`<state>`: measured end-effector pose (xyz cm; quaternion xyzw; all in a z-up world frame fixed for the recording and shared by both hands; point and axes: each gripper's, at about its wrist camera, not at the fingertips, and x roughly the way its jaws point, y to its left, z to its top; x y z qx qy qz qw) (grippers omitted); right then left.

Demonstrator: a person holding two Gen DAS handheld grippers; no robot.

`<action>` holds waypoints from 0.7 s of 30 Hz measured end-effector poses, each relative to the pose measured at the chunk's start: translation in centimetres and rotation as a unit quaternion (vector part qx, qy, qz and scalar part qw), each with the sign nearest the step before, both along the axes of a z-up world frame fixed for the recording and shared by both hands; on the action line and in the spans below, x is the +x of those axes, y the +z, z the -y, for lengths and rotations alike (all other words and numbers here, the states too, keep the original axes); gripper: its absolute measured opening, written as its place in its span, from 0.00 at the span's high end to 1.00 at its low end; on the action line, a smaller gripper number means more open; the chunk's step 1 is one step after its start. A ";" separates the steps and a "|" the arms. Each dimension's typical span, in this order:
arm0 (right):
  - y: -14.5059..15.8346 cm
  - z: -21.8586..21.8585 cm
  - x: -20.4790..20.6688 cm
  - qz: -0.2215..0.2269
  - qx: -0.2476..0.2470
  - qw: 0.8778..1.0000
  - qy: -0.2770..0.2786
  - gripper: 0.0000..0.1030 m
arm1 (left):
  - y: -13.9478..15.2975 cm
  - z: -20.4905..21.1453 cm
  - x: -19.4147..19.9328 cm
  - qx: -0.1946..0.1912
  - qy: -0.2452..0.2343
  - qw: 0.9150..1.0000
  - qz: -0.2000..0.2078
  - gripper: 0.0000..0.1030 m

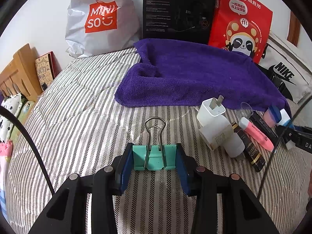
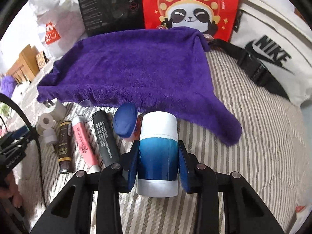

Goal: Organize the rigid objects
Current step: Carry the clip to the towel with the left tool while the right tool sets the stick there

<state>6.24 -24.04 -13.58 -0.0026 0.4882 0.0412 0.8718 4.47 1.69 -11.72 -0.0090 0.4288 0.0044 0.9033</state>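
striped bedspread (image 1: 81, 105) w/ purple towel (image 1: 191, 74) spread at the back, bags + black box behind it. row of small stuff just below towel edge: white charger plug (image 1: 211, 115), grey tube (image 2: 106, 138), pink tube (image 2: 84, 142), blue-cap jar (image 2: 125, 121). right gripper (image 2: 158, 163) pads clamped on blue/white cylinder (image 2: 159, 154), resting on bed. left gripper (image 1: 154, 161) pinching teal binder clip (image 1: 154, 157), handles up.

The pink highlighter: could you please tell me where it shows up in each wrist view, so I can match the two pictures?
Left wrist view: the pink highlighter lies at the right, among the row of small items, right of the white charger.
Right wrist view: it lies at lower left, between two dark tubes.
Shared landmark: the purple towel just behind the row.
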 end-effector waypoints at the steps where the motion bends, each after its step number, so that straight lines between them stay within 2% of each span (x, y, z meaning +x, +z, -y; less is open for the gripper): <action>1: 0.1 0.2 -0.2 -0.003 0.003 1.000 -0.002 0.65 | 0.0 -0.1 0.0 -0.002 -0.003 1.000 -0.001 0.62; 9: 1.5 1.3 -1.7 -0.004 0.022 0.999 -0.025 0.65 | 1.2 -2.0 0.4 -0.027 0.000 1.000 -0.010 0.62; 21: 5.6 1.8 0.2 0.024 0.036 0.999 -0.027 0.65 | 6.6 -3.6 2.7 -0.039 -0.014 0.999 0.027 0.62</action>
